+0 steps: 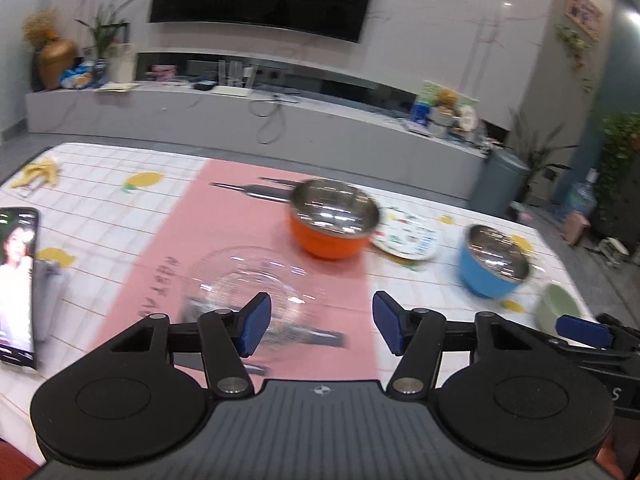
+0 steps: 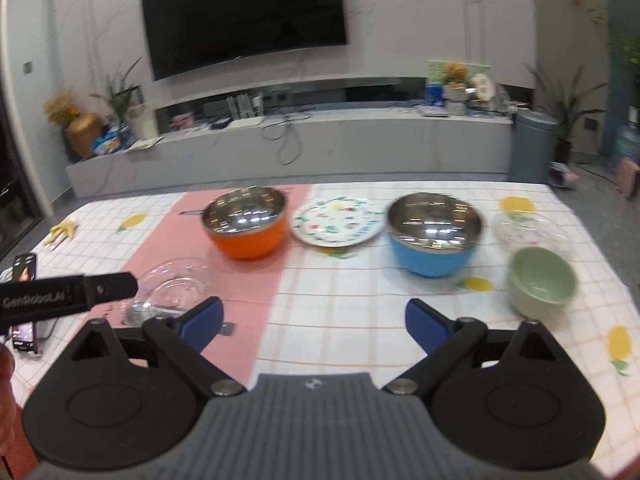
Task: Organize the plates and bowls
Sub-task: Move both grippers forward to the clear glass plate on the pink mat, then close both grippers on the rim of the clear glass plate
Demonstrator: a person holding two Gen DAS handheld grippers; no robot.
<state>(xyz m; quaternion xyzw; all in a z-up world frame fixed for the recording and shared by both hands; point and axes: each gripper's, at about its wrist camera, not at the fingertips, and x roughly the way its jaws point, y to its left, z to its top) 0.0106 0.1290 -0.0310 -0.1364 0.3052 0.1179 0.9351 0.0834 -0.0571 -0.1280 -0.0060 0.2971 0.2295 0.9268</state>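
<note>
Both hand-held grippers gape empty: left hand-held gripper (image 1: 320, 326) lines up the clear glass bowl (image 1: 244, 284), right hand-held gripper (image 2: 314, 320) faces the blue bowl (image 2: 434, 236), apparently to start stacking.

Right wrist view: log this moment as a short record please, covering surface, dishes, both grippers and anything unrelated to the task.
surface: table with checked cloth and pink mat
steel-lined bowls: orange bowl, blue bowl
plate: patterned plate between them
small bowl: green bowl
clear dishes: glass bowl on the mat, another behind the green bowl
left gripper: open, empty
right gripper: open, empty
non-task: phone, banana peel
</note>
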